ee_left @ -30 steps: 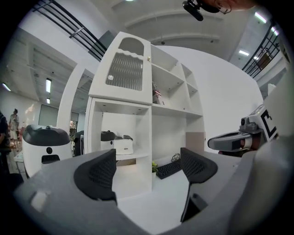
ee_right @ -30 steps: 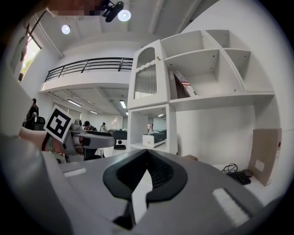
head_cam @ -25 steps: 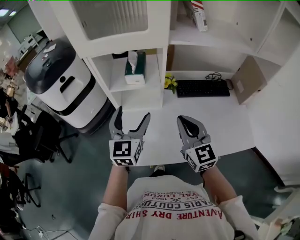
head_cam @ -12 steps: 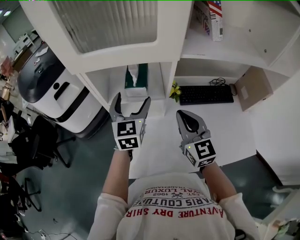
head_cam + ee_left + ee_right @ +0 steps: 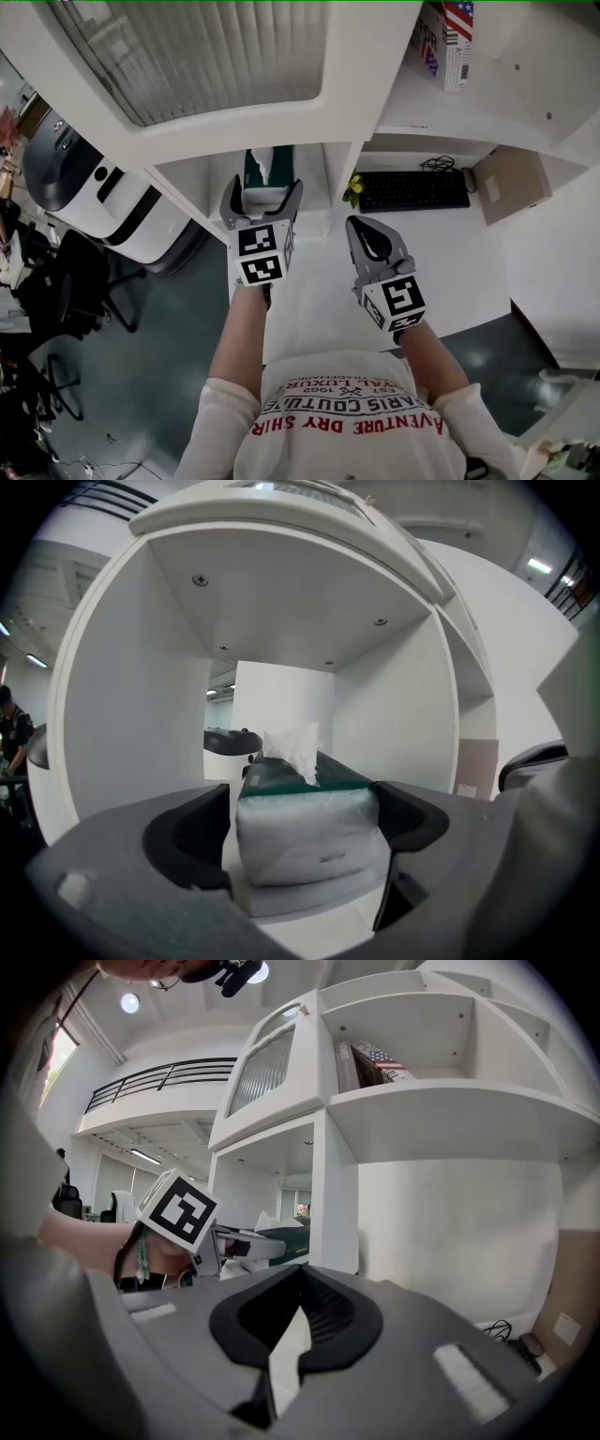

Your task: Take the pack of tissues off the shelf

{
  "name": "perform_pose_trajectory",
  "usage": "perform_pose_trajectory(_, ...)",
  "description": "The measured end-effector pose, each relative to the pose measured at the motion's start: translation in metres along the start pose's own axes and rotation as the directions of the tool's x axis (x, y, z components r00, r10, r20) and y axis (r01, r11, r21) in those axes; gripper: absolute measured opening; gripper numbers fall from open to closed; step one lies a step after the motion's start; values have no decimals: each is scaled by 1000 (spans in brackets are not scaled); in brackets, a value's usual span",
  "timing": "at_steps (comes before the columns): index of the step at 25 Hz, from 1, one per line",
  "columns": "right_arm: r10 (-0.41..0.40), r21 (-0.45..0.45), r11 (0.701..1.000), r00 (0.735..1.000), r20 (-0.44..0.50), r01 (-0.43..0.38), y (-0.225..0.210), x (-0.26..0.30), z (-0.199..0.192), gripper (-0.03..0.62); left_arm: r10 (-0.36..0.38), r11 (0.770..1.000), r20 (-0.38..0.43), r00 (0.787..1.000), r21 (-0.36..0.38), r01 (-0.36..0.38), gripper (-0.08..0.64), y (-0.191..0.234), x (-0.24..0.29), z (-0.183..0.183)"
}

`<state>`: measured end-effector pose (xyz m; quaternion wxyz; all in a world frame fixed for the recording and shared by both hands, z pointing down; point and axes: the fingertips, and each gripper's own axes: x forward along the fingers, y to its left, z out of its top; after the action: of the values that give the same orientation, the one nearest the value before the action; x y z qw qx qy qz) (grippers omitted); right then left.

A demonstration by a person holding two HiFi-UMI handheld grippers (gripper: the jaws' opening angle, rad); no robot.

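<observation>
Farthest left, we see our left gripper (image 5: 263,193) reaching into the open shelf (image 5: 338,174), jaws spread wide. The head view shows only the green top of the pack of tissues (image 5: 258,167) just ahead of the fingertips. The left gripper view tells more: the pack sits on the shelf floor between the two jaws, its white wrapped end facing us and a tissue sticking up from the top. A slim gap shows at the left jaw, so nothing is clamped (whether the right jaw touches the wrap, we cannot tell).

A second ago this gripper hung over the counter (image 5: 450,258) edge, well short of the pack; it has since moved forward until the jaws flank it.

To its right, our right gripper (image 5: 362,226) hangs over the counter, jaws drawn together and holding nothing, much where it was before. Its own view catches the left gripper's marker cube from the side. Ahead and to its right lies a black keyboard (image 5: 412,190).
</observation>
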<state>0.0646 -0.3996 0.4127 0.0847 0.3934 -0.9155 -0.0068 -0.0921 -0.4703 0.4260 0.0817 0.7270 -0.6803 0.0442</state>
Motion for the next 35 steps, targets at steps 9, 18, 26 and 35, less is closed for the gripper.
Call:
perform_pose_trajectory(9, 5, 14, 1000, 1000, -25, -5, -14, 5, -6, 0, 58, 996, -67, 996, 68, -54, 464, 0, 13, -12)
perform_pose_trajectory(18, 14, 15, 1000, 999, -36, -14, -20, -5, -6, 0, 53, 999, -66, 996, 14, -52, 419, -3, 3, -5)
perform_pose_trajectory(26, 28, -14, 1000, 1000, -4, -28, -16, -23, 4, 0, 50, 998, -2, 999, 44, -50, 410, -17, -33, 16)
perform_pose_trajectory(35, 72, -26, 997, 997, 13, -72, 2, -52, 6, 0, 64, 996, 42, 997, 58, -67, 408, -24, -100, 15)
